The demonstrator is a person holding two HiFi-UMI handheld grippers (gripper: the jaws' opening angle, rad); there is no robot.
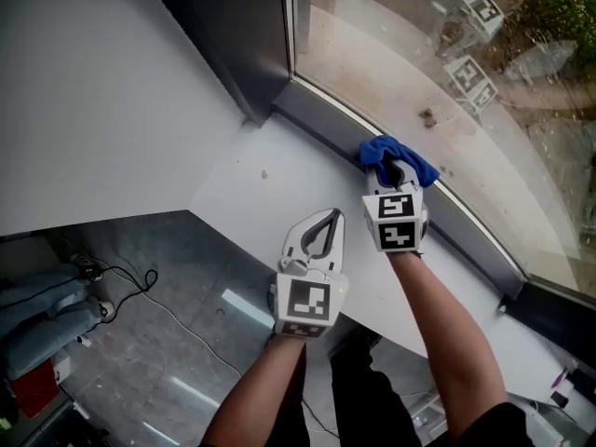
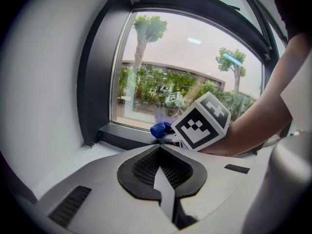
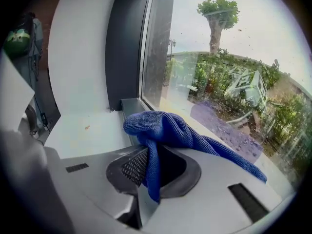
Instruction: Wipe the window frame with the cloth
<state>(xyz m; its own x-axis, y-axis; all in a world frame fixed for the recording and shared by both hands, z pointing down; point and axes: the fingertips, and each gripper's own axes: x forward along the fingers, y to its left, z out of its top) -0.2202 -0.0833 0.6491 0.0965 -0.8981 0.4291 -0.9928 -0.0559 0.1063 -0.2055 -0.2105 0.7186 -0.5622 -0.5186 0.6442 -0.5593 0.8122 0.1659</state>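
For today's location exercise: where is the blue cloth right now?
In the head view, the blue cloth sits right of centre, clamped in the right gripper, on the lower rail of the window frame.

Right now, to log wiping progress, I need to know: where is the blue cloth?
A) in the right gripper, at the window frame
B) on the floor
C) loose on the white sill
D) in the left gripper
A: the blue cloth hangs pinched between the right gripper's jaws, at the dark window frame; the left gripper is shut, empty.
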